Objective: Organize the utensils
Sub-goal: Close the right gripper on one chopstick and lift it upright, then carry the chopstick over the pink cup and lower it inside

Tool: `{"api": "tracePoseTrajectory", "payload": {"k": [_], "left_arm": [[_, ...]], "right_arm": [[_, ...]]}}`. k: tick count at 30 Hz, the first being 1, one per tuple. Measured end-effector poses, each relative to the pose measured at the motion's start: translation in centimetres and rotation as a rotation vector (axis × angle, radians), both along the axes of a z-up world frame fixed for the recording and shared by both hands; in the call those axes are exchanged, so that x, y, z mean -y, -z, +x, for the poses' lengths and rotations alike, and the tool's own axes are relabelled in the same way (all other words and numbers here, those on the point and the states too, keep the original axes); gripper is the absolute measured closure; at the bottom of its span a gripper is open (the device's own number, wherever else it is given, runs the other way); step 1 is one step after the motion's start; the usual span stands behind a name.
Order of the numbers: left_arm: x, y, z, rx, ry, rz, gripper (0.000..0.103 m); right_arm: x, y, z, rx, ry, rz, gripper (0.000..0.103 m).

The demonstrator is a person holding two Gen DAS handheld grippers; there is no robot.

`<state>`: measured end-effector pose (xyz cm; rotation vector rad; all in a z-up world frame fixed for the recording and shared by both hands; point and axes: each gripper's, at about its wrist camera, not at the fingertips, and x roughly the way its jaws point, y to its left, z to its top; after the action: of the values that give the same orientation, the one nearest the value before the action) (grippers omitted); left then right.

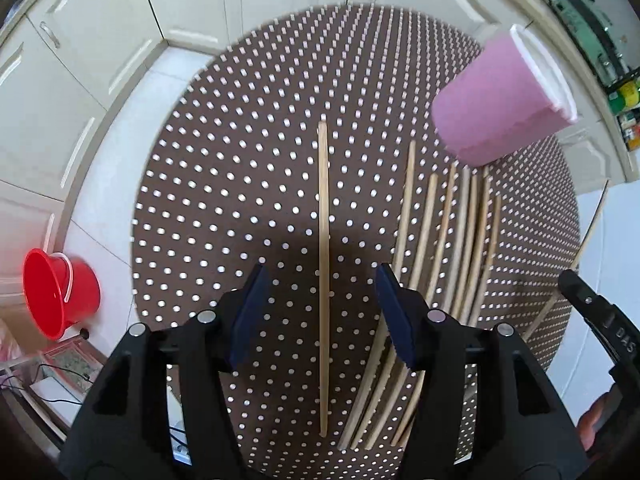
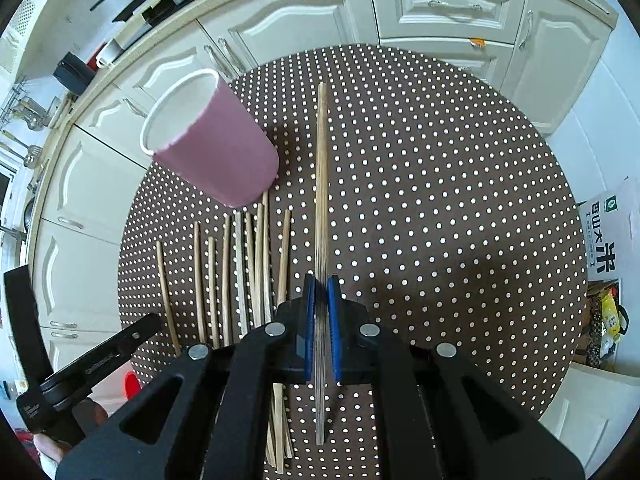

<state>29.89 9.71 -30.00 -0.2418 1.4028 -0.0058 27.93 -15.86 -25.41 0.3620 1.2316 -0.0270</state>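
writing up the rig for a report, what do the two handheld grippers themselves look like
Both look alike: the left gripper and the right gripper have glossy black plastic bodies with triangular cut-outs, round silver fasteners at the pivots, and two fingers faced with dark blue pads. The right gripper's black handle carries small embossed lettering, too partial to read. No cables or sleeves show.

A red bucket (image 1: 60,294) sits at the left edge of the left wrist view; cream cabinets (image 2: 452,8) fill the top of the right wrist view, a printed carton (image 2: 610,236) at its right edge
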Motion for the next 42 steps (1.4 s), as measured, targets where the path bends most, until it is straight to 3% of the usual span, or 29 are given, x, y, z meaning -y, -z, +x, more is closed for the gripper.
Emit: {"api": "tracePoseTrajectory", "payload": {"k": [2,5,6,7,8,9,17,29,42], "left_arm": [[0.3,1.0,0.5,-0.006,-0.006,0.024,0.049],[0.8,1.8,1.2,0.015,-0.001,0.085,0.062],[1.3,1.8,1.5,0.042,0.027,0.101,0.074],[2.0,2.1,1.9,0.049,0.063,0.133,0.074],[2.2,2.2,2.0,0.057,0.076,0.129,0.092],[2.3,2.3,2.2,0.055,0.077,0.11,0.097],[1.6,1.5,2.3,0.053,0.056,0.07,0.097],[0.6,-6.3,1.8,0.251,-0.005,0.018,0.097],[2.6,-14.1,3.7,0.457,-0.019,-0.007,0.097]], "right_arm": [[-0.2,0.4,0.2,-0.013,-0.005,0.0,0.098],[-0.3,1.0,0.4,-0.034,-0.006,-0.003,0.098],[-0.3,1.3,0.5,-0.041,-0.007,-0.004,0.098],[-0.4,1.5,0.5,-0.048,-0.008,-0.006,0.098],[-0.5,1.7,0.5,-0.053,-0.008,-0.008,0.098],[-0.6,1.9,0.5,-0.061,-0.009,-0.009,0.098],[-0.9,1.0,0.7,-0.042,-0.012,-0.011,0.098],[0.3,-3.7,1.0,0.103,0.007,-0.009,0.098],[1.2,-9.6,1.3,0.283,0.029,-0.018,0.098]]}}
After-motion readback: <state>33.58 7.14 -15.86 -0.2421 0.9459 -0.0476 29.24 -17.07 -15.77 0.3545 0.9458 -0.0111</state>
